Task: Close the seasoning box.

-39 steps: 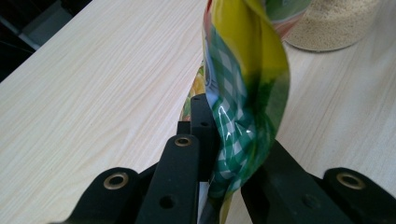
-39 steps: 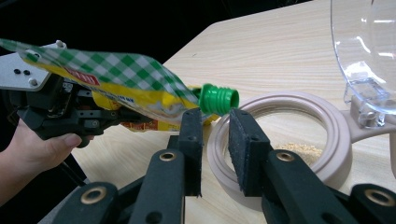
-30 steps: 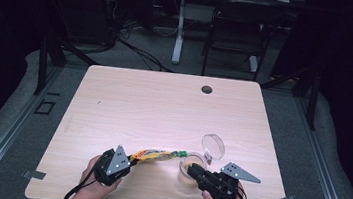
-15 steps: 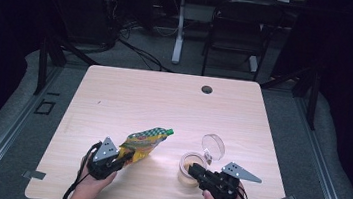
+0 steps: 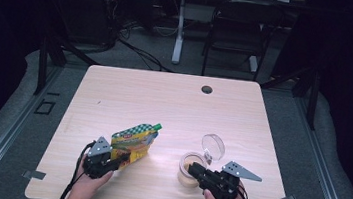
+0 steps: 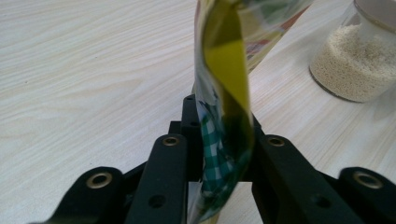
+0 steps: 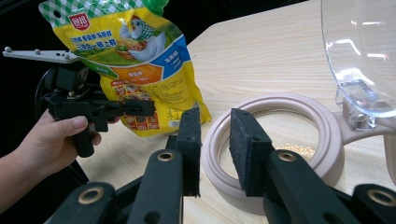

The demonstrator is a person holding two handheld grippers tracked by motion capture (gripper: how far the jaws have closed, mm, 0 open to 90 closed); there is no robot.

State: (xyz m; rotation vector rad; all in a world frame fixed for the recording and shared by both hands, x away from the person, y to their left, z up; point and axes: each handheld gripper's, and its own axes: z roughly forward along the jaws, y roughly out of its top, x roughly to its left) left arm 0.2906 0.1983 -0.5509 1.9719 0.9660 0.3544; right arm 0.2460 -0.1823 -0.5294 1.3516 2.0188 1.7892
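Pouch: clamped at its bottom edge in the left hand-held gripper, above the desk.
Axis: green cap end tilts up, away.
Jar: open, right of it, rim between the right hand-held gripper's parted jaws.

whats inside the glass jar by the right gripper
The jar holds pale, fine grains filling its lower part; its hinged clear lid stands open. The grains' full depth is hidden behind the jar's thick rim.

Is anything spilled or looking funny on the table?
Nothing is spilled. The yellow pouch is tilted, held up by its bottom edge in the left gripper. The jar of pale grains stands upright with its clear lid flipped open, and the right gripper sits at its rim.
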